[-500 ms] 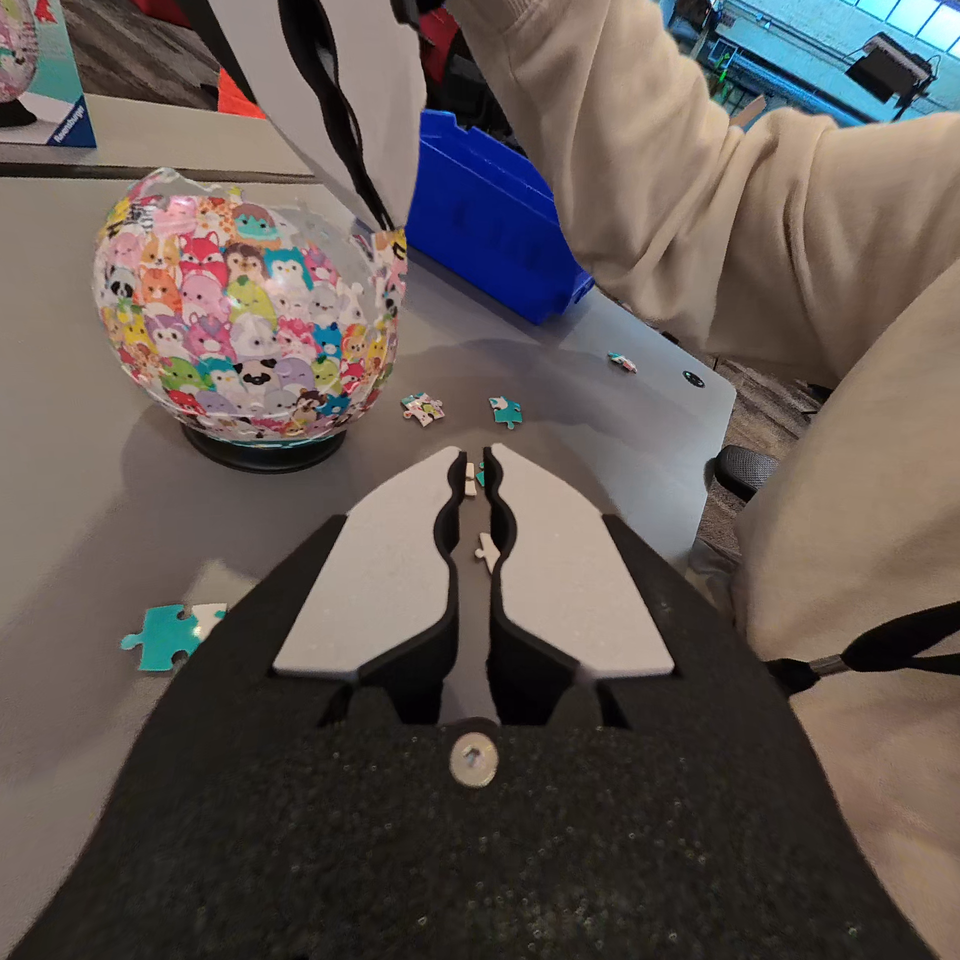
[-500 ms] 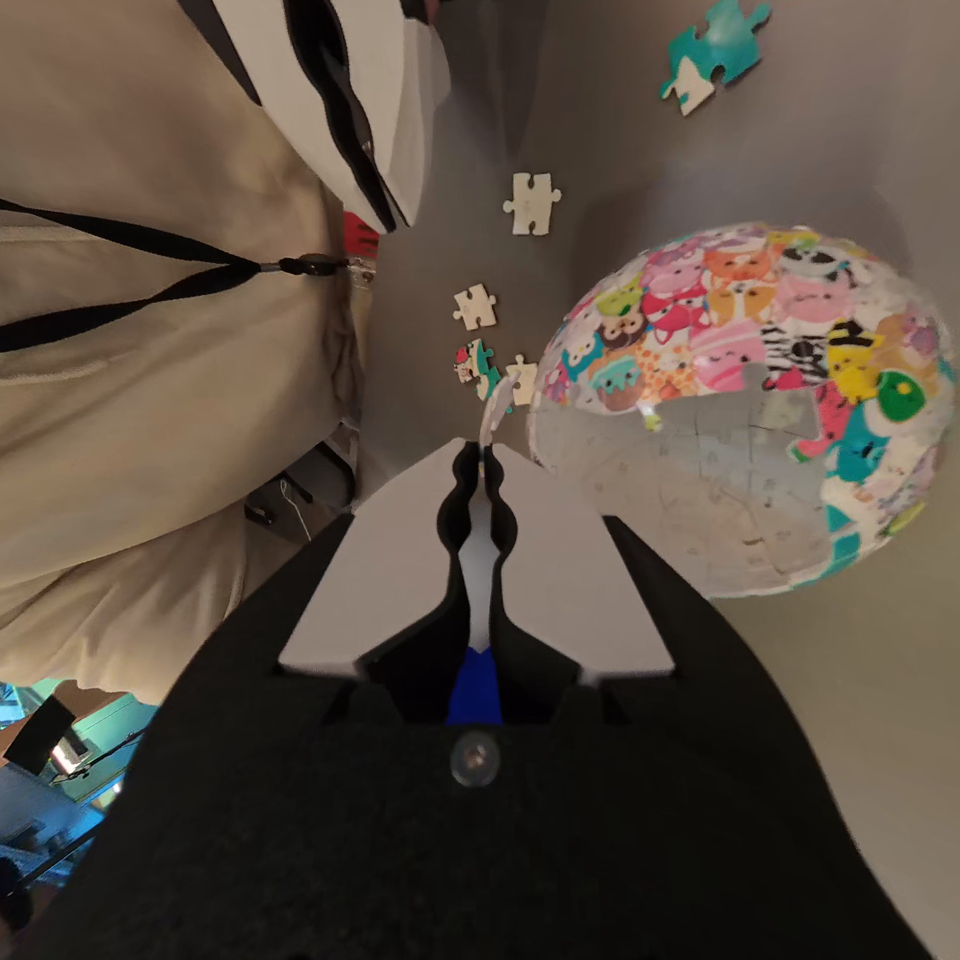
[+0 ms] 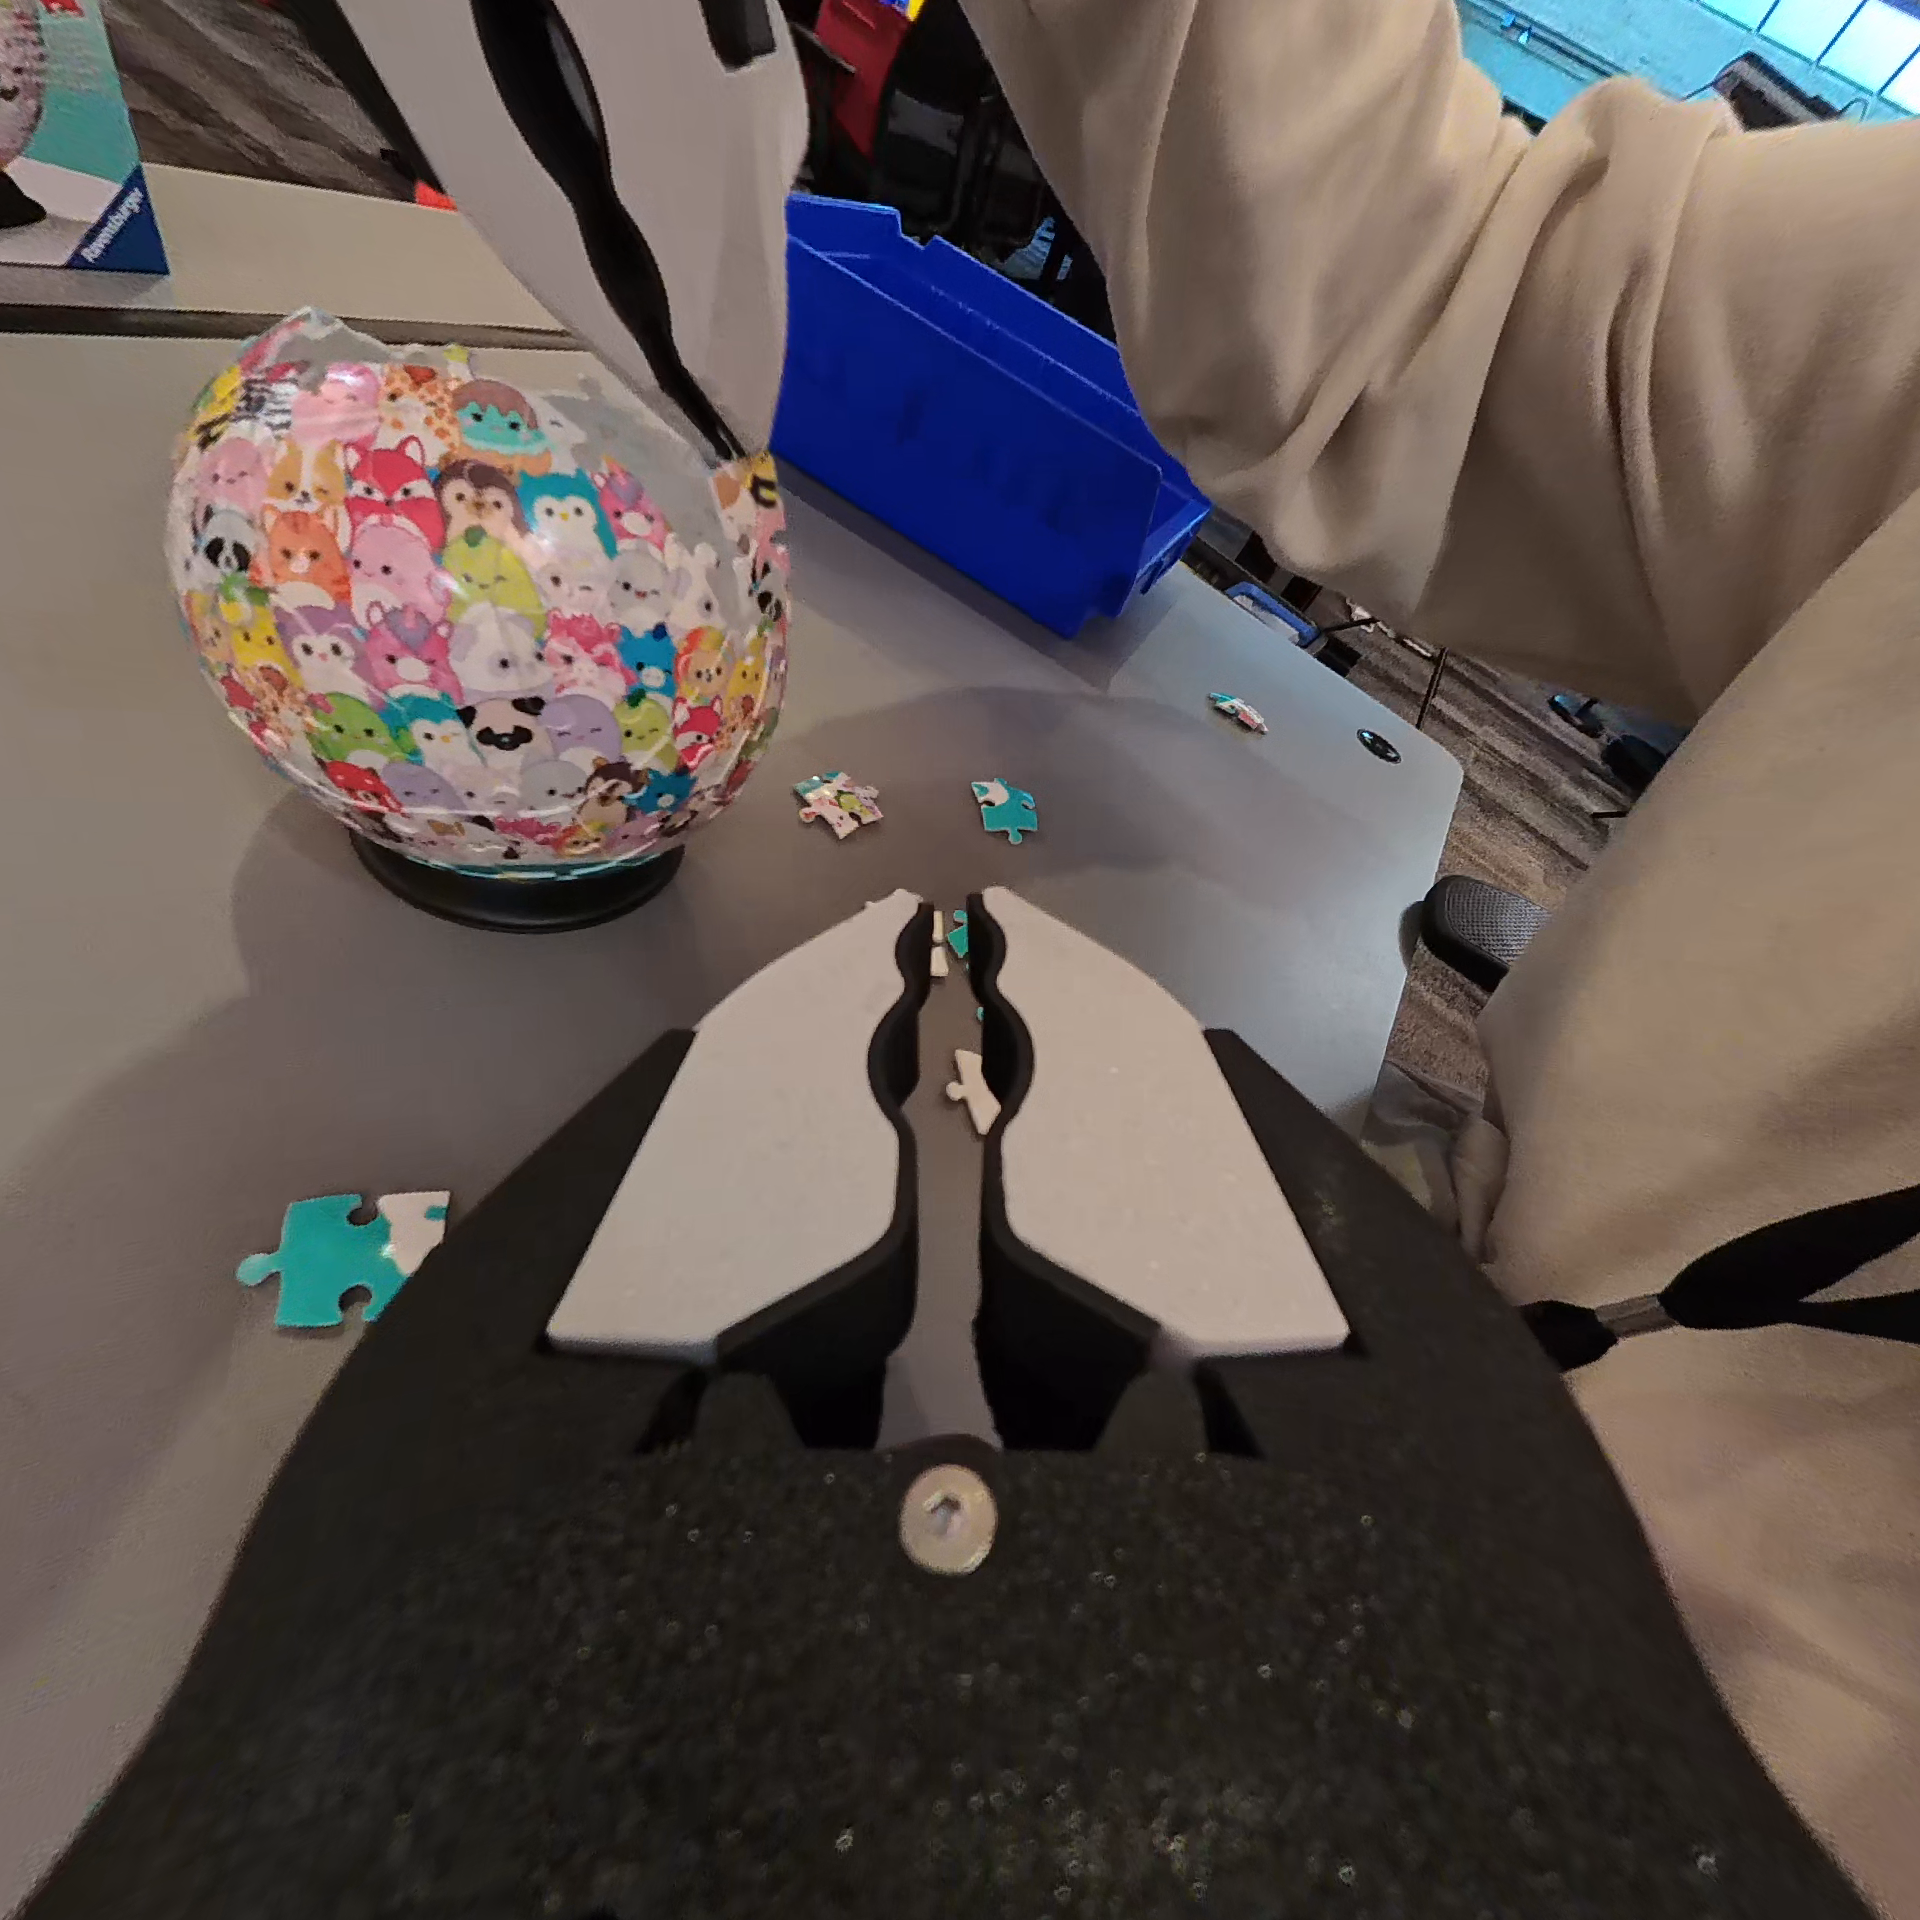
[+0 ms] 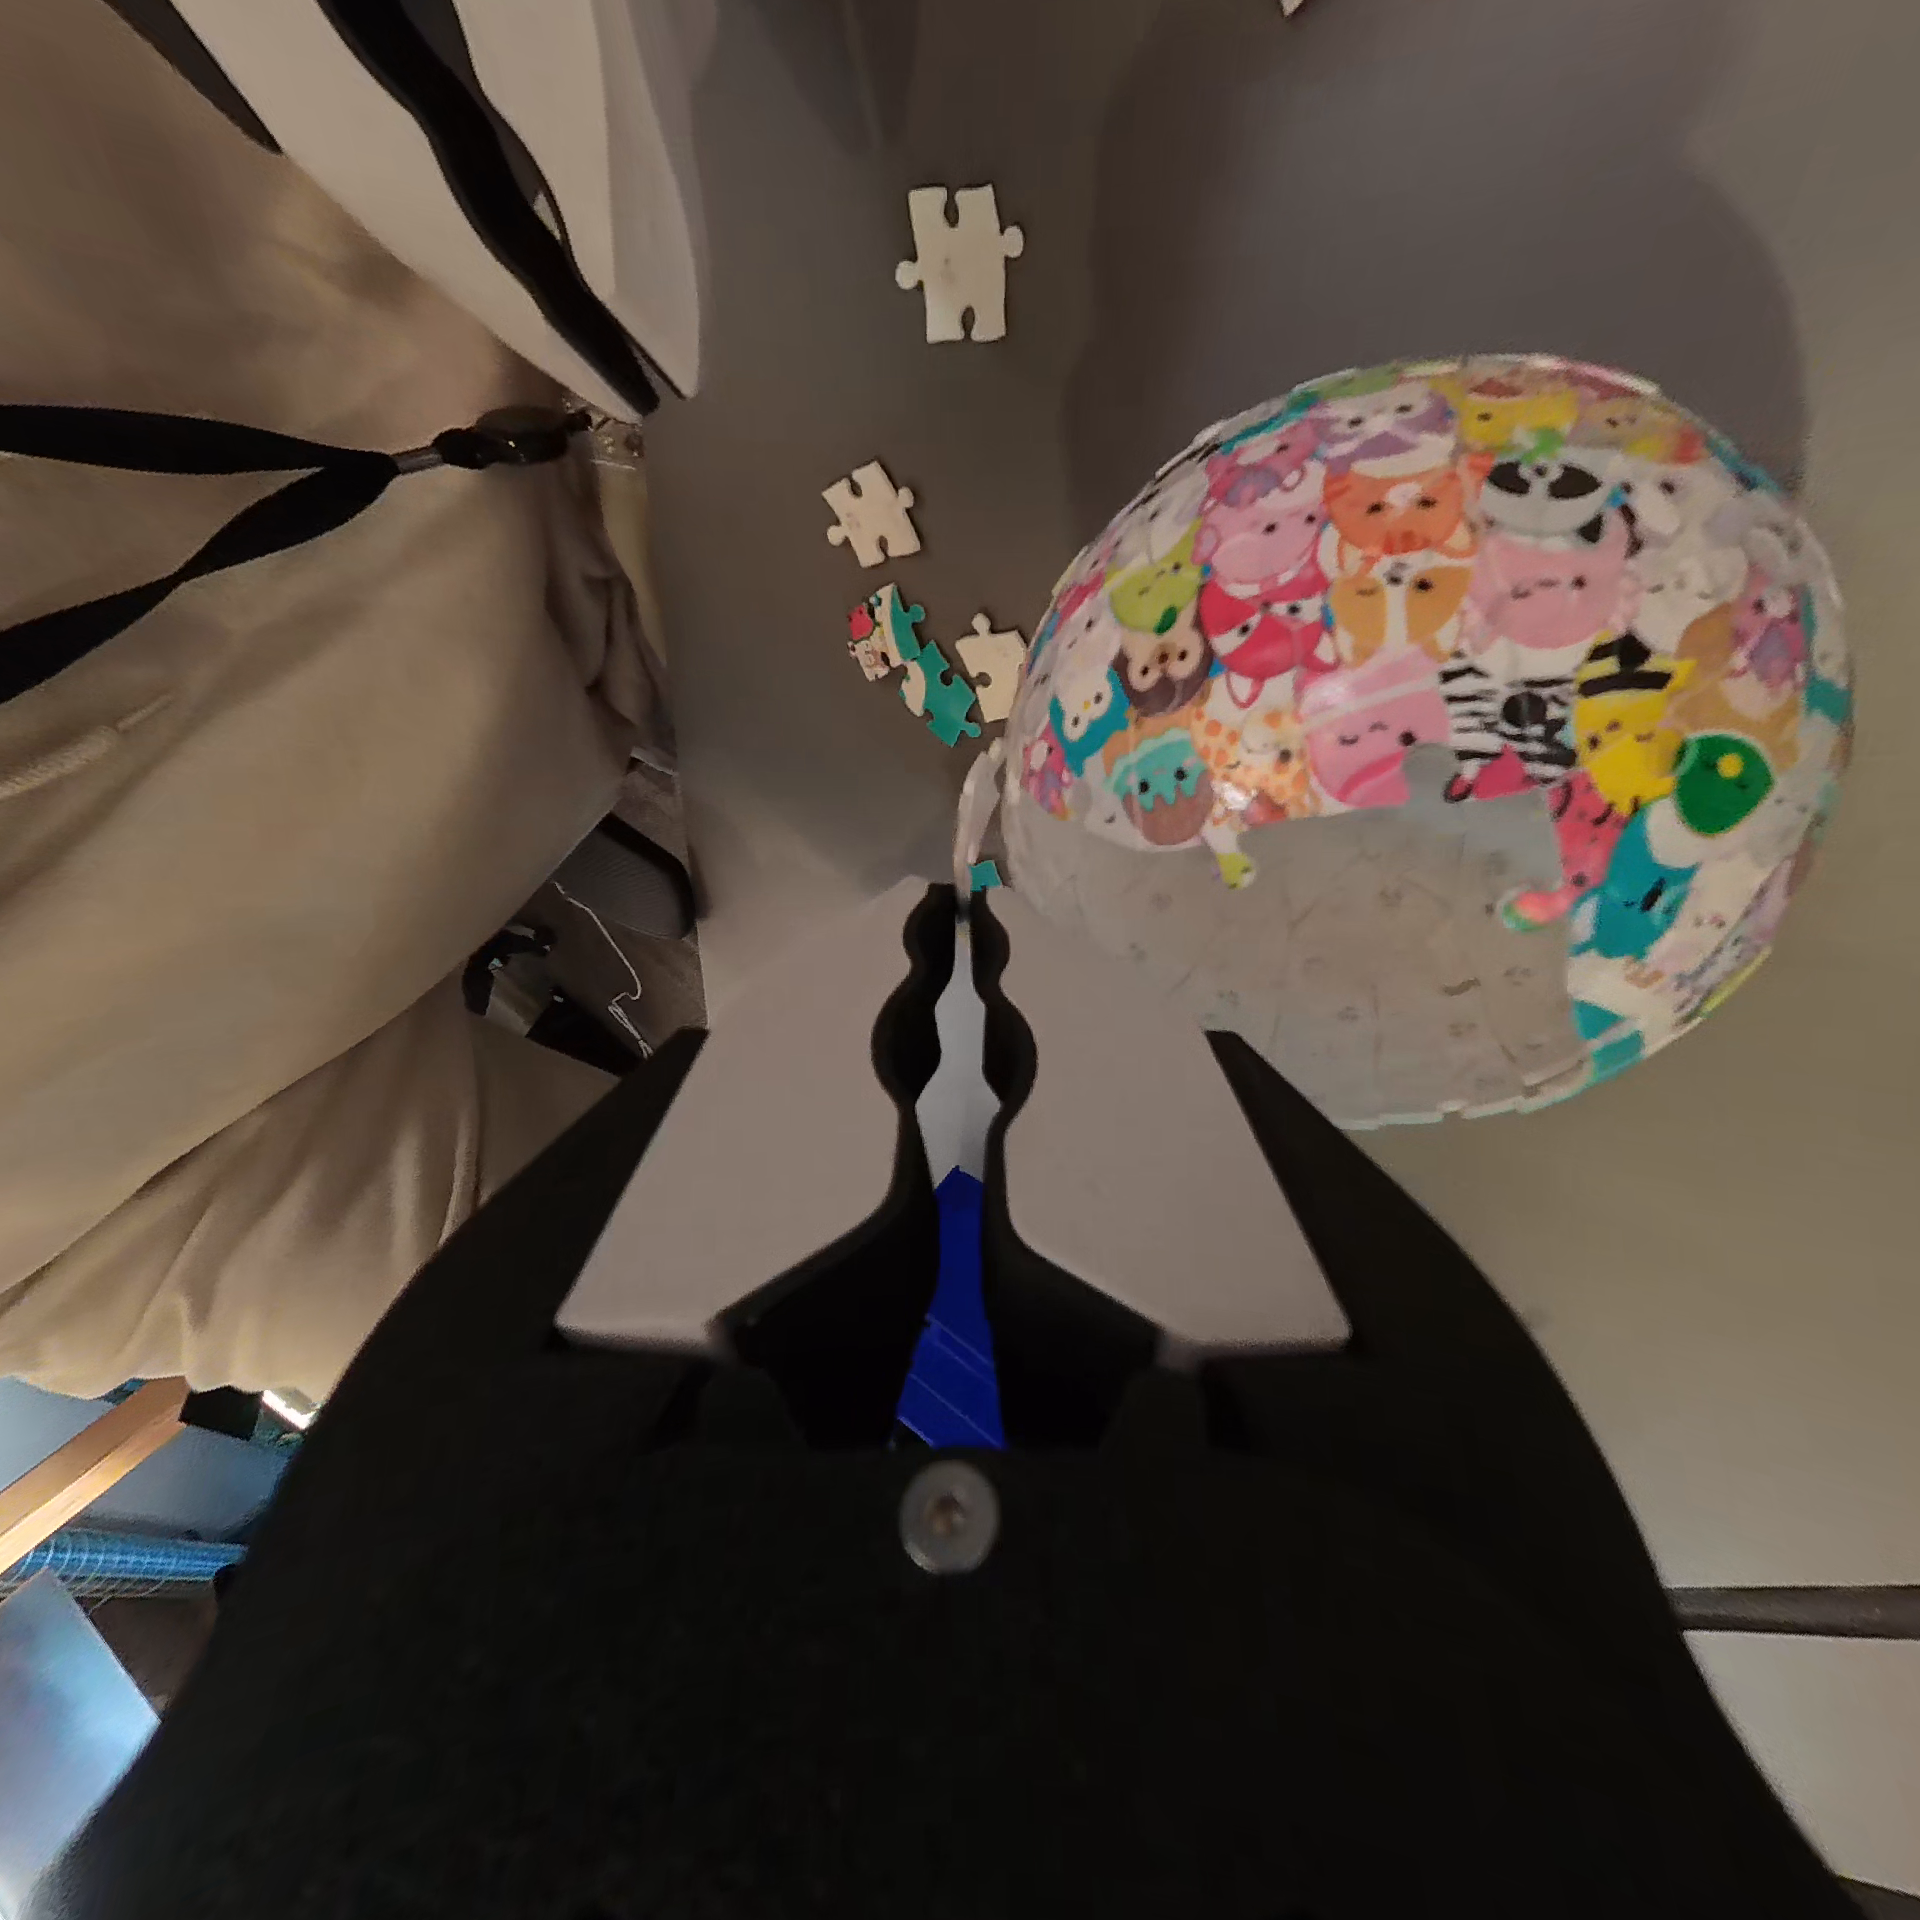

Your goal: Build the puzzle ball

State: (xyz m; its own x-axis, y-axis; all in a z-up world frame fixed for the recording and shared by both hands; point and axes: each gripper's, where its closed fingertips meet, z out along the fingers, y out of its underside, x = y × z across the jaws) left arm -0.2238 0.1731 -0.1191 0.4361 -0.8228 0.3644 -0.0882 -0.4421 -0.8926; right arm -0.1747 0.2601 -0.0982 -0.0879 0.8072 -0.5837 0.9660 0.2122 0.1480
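Note:
The puzzle ball (image 3: 468, 623), covered in colourful animal faces, stands on a black ring stand (image 3: 520, 894) at the left; its top is open. In the right wrist view the ball (image 4: 1455, 644) shows a gap with the grey inside. My right gripper (image 4: 961, 899) is shut on a curved puzzle piece (image 4: 977, 831) and holds it at the ball's rim; it comes down from above in the left wrist view (image 3: 727, 442). My left gripper (image 3: 951, 904) is shut and empty, low over the table in front of the ball.
Loose pieces lie on the grey table: a teal one (image 3: 332, 1257), two ahead of my left fingers (image 3: 840, 805) (image 3: 1006, 810), one near the edge (image 3: 1236, 712), white-backed ones (image 4: 961, 265). A blue bin (image 3: 987, 416) stands behind. A person's beige sleeve (image 3: 1455, 364) fills the right. One gripper's finger ends stand about 11 cm off the other's.
My right gripper has shifted slightly toward the ball with the piece in it. My left gripper has hardly moved.

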